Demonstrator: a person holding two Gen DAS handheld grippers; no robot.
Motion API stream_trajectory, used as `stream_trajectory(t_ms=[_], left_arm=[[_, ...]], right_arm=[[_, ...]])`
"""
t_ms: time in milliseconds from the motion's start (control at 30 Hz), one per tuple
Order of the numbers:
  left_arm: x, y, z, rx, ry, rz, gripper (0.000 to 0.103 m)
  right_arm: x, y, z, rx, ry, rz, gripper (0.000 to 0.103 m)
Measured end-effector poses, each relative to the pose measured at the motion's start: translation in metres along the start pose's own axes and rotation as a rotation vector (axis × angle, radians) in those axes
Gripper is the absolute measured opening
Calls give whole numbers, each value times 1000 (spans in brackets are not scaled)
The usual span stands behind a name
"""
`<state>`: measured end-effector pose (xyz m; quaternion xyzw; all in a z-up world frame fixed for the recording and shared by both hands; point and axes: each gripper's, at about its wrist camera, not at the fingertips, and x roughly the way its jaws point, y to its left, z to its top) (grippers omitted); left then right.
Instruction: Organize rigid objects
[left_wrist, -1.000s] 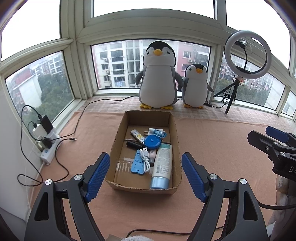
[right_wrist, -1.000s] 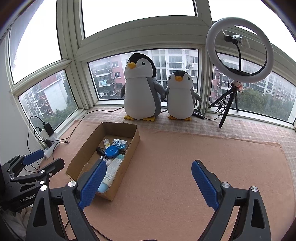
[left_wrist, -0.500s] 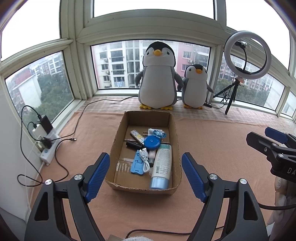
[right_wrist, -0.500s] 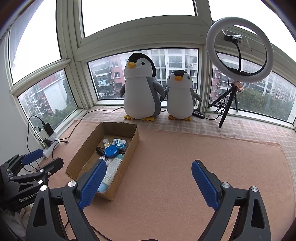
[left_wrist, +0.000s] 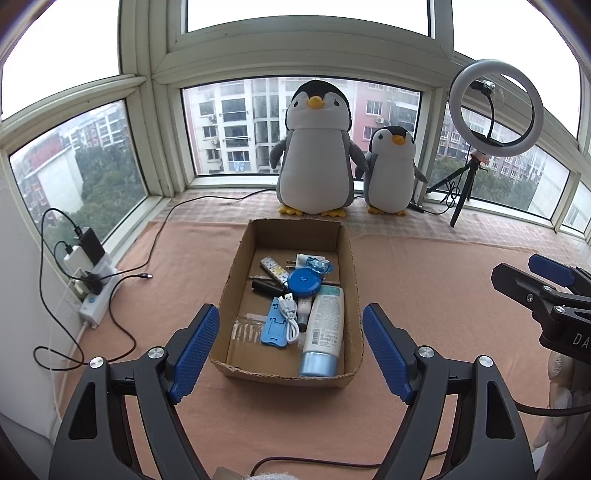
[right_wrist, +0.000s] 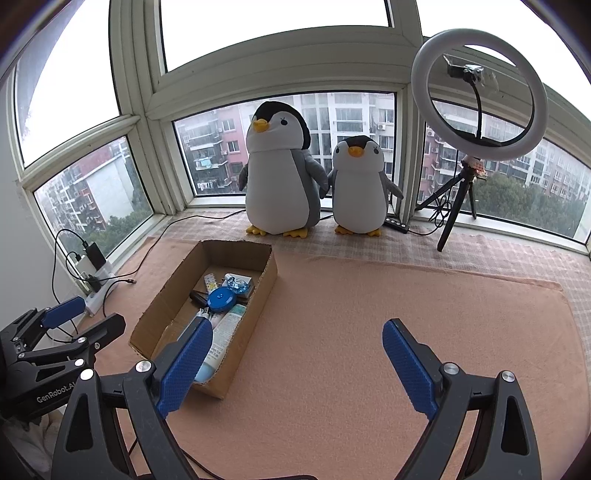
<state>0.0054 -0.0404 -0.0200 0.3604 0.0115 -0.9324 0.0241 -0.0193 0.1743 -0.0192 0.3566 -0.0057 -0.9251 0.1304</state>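
The open brown cardboard box (left_wrist: 349, 258) of small rigid items lay lengthwise dead ahead of the wide-open, empty left gripper (left_wrist: 290, 350), whereas the equally open, empty right gripper (right_wrist: 297, 363) had it off leftward.

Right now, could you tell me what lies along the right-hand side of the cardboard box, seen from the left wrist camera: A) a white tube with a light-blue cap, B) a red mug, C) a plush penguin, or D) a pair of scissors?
A: the white tube with a light-blue cap lies lengthwise against the right wall of the cardboard box, cap toward the camera.
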Motion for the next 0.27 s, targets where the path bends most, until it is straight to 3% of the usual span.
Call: stream_trajectory(t_ms=[267], left_arm=[[1, 0, 0, 1, -3, -2, 80]], right_arm=[[2, -1, -1, 2, 4, -2, 91]])
